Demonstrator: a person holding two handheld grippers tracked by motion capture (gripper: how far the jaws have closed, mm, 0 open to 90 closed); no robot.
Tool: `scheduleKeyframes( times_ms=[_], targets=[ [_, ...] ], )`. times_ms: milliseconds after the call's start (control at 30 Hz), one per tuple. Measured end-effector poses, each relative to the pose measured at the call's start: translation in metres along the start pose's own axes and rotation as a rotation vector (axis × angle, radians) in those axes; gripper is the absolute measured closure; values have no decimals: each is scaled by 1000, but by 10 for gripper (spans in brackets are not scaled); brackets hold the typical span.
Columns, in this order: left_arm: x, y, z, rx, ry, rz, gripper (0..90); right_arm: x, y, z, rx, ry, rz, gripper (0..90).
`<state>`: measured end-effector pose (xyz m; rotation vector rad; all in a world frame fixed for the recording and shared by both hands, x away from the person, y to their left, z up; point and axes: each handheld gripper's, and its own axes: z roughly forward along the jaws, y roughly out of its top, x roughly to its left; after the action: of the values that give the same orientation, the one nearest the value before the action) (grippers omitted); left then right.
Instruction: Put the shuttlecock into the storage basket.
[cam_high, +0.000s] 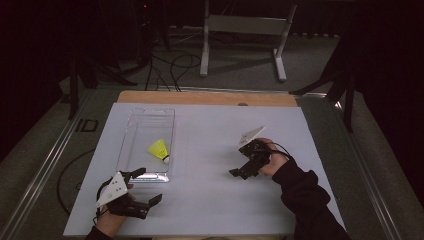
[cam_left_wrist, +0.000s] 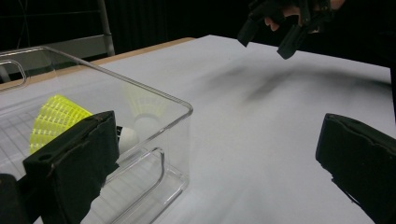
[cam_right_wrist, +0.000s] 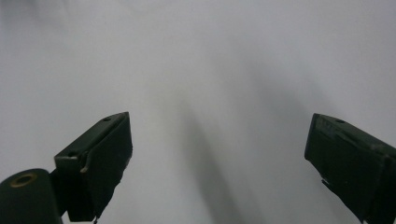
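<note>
the yellow shuttlecock (cam_high: 160, 149) lies on its side inside the clear plastic box (cam_high: 131, 131), toward the box's near end, its white cork tip pointing at the near right corner. in the left gripper view we see the shuttlecock (cam_left_wrist: 56, 119) through the box's transparent wall (cam_left_wrist: 159, 135), with a faint reflection of it on the far wall. the box sits on the left part of the white table sheet (cam_high: 210, 195), its long side running away from us.

our left gripper (cam_high: 147, 186) hovers just beside the box's near end, jaws spread wide apart and holding nothing; one jaw reaches up close to the box's near rim, the other sits out over bare sheet. that near wall stands between the jaws and the shuttlecock.

our right gripper (cam_high: 239, 172) is well apart, out over the bare sheet on the right side, tilted downward, its jaws also wide apart and empty. in the right gripper view we see bare sheet between them.

behind the sheet runs a wooden table edge (cam_high: 200, 97), and beyond it a white metal stand (cam_high: 245, 30) and loose cables (cam_high: 172, 67) on the floor.
</note>
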<state>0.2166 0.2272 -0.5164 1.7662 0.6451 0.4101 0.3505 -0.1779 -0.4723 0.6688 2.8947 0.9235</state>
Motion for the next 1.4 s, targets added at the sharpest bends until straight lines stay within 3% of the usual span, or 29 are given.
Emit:
scheduleKeyframes(
  times_ms=[267,867,1200,1400],
  targets=[
    [0,0,0,0,0,1,3,3,-23,-7,-27,-18,21,78],
    [0,0,0,5,-1,1,3,4,-77,-23,-114,-42,131,78],
    [0,0,1,5,0,-1,3,4,-110,-39,-186,-74,204,78],
    [-1,0,1,5,1,-1,3,5,-128,-45,-199,-101,242,78]
  ],
)
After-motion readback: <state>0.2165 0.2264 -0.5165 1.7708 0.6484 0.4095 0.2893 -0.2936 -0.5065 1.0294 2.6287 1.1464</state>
